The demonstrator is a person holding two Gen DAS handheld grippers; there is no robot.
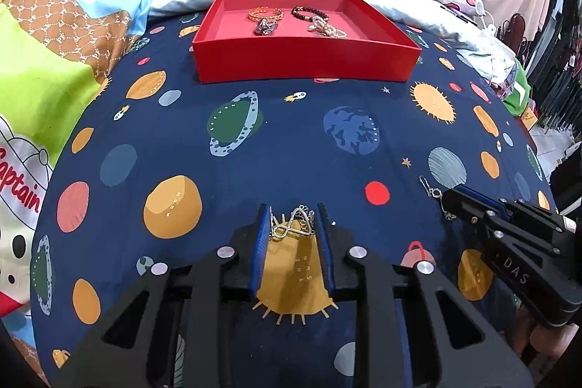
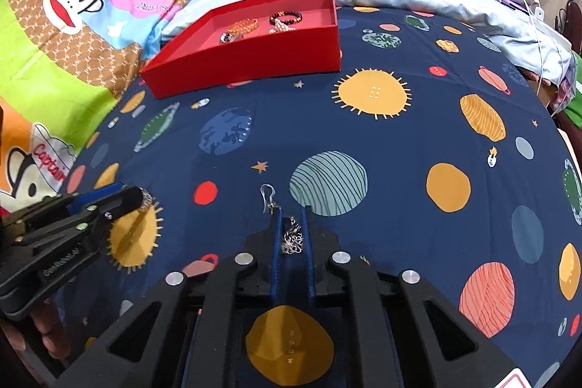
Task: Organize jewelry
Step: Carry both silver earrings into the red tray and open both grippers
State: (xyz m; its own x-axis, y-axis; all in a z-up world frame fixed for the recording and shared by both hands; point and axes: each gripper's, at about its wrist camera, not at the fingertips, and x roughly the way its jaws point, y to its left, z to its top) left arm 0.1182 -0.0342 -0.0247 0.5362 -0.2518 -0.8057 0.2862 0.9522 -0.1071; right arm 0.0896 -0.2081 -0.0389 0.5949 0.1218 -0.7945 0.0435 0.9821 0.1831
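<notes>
The left gripper (image 1: 294,224) clamps a silver crown ring (image 1: 293,224) and the right gripper (image 2: 291,231) pinches a dangling earring (image 2: 289,235) — both low over the planet-print bedspread (image 1: 291,151), well short of the red box (image 1: 305,60), where bracelets (image 1: 265,14) already lie — apparently the destination for both pieces.

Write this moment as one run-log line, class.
left gripper: shut on silver crown-shaped ring | right gripper: shut on silver dangling hook earring | red cardboard tray: holds four pieces | both above bedsheet
</notes>
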